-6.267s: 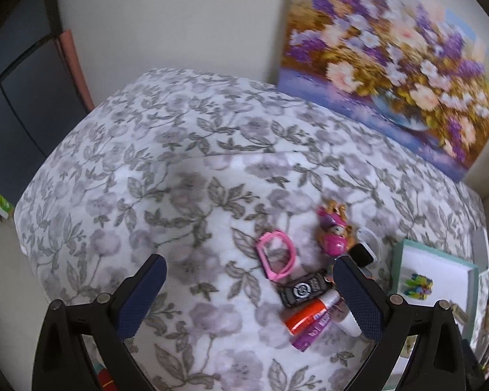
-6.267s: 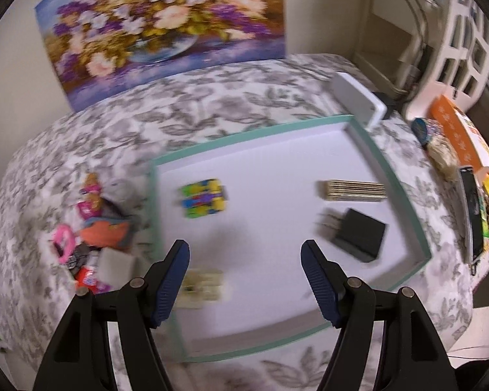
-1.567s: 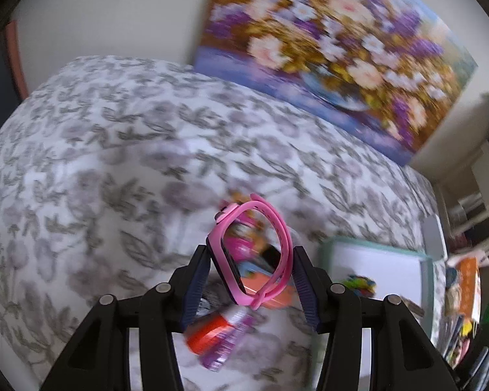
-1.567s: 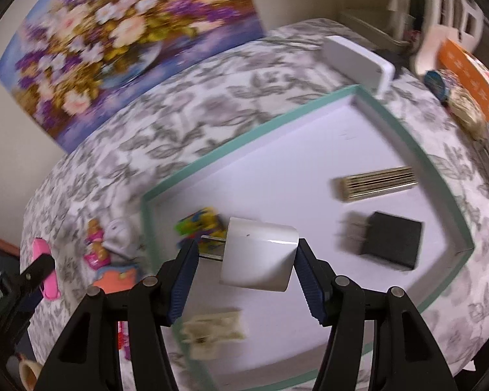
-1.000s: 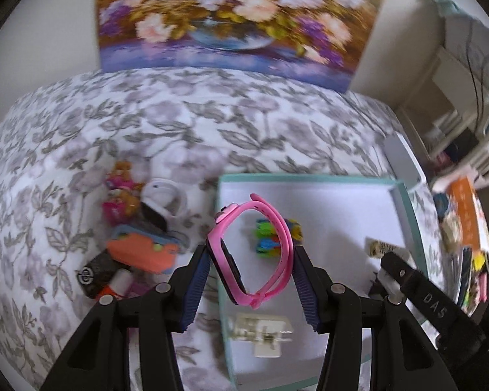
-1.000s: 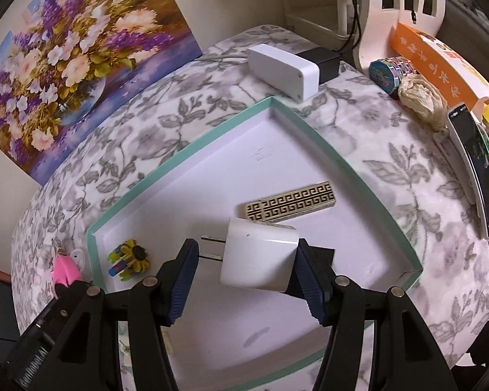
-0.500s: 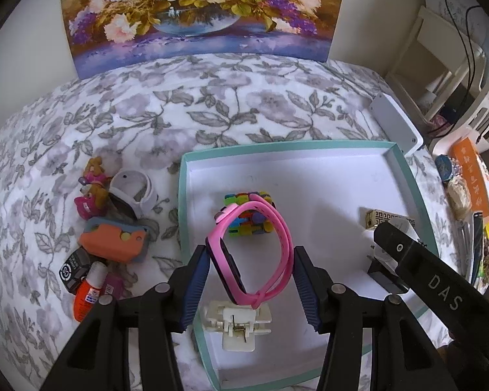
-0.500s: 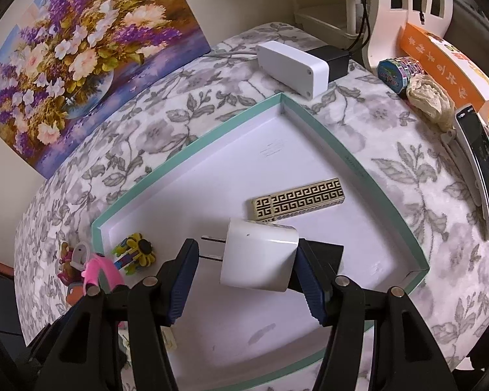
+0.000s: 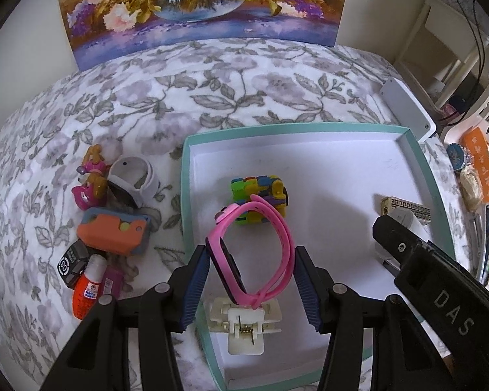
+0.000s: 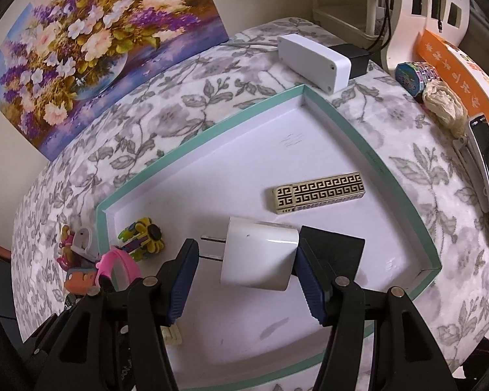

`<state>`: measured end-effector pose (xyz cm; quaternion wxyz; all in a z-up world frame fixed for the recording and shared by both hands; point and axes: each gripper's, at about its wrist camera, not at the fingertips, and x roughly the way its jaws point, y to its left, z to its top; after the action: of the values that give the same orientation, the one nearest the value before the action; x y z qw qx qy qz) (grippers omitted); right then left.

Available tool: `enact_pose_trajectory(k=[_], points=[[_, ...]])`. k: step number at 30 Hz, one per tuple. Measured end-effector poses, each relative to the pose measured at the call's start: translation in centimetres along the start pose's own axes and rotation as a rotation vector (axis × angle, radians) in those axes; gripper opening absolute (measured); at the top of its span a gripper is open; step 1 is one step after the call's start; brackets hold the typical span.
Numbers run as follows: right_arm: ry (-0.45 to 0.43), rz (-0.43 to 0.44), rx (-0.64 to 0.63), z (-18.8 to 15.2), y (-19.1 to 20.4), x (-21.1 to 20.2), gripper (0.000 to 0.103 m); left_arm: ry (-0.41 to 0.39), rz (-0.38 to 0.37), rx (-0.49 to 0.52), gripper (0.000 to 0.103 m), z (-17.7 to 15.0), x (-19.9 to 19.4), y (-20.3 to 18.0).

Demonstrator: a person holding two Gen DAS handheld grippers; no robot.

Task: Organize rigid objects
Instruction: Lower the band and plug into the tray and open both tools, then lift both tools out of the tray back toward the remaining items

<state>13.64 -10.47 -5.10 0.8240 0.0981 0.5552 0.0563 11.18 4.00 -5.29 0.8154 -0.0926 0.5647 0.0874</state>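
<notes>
the left gripper (image 9: 249,282) pinches a pink wristband watch (image 9: 254,247) between its 2 blue pads, holding it above the near left part of a teal-rimmed white tray (image 9: 420,163). under the watch, in the tray, lie a white clip (image 9: 244,322) near the gripper and a multicoloured block toy (image 9: 260,192) farther away. the right gripper (image 10: 246,280) clamps a white plug adapter (image 10: 259,255), prongs pointing left, over the middle of the same tray (image 10: 355,123). just beyond the adapter a patterned gold and black bar (image 10: 319,192) lies flat, and a black square block (image 10: 335,251) sits to its right, partly hidden by the right finger. left of the tray, on the floral cloth (image 9: 146,97), a loose group rests: an orange case (image 9: 114,233), a small pup figure (image 9: 91,179), a white strap piece (image 9: 132,176) and an orange bottle (image 9: 88,286).
</notes>
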Motion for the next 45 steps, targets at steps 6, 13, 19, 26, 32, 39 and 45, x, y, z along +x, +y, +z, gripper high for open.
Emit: enact_pose_trajectory(k=[6, 13, 19, 26, 32, 39, 45], points=[[0.008, 0.003, -0.002, -0.1, 0.1, 0.1, 0.062, 0.015, 0.01, 0.003, 0.057, -0.1, 0.3, 0.0], [0.013, 0.011, -0.001, -0.1, 0.1, 0.2, 0.062, 0.019, 0.012, 0.005, 0.062, 0.0, 0.2, 0.1], [0.009, 0.024, 0.015, 0.0, -0.1, 0.0, 0.062, 0.022, 0.018, -0.015, 0.065, 0.1, -0.1, 0.6], [-0.013, 0.039, 0.016, 0.2, 0.0, -0.8, 0.062, 0.01, 0.017, -0.026, 0.066, 0.2, -0.9, 1.1], [-0.019, 0.035, 0.025, 0.2, -0.3, -1.1, 0.062, -0.003, 0.016, -0.07, 0.067, 0.5, -1.8, 2.7], [-0.011, 0.01, -0.004, -0.3, 0.2, -1.0, 0.062, -0.014, 0.041, -0.166, 0.069, 0.6, -2.5, 6.1], [-0.015, -0.042, -0.078, -1.1, 1.7, -0.7, 0.062, -0.002, 0.077, -0.219, 0.07, 0.1, -2.5, 8.5]])
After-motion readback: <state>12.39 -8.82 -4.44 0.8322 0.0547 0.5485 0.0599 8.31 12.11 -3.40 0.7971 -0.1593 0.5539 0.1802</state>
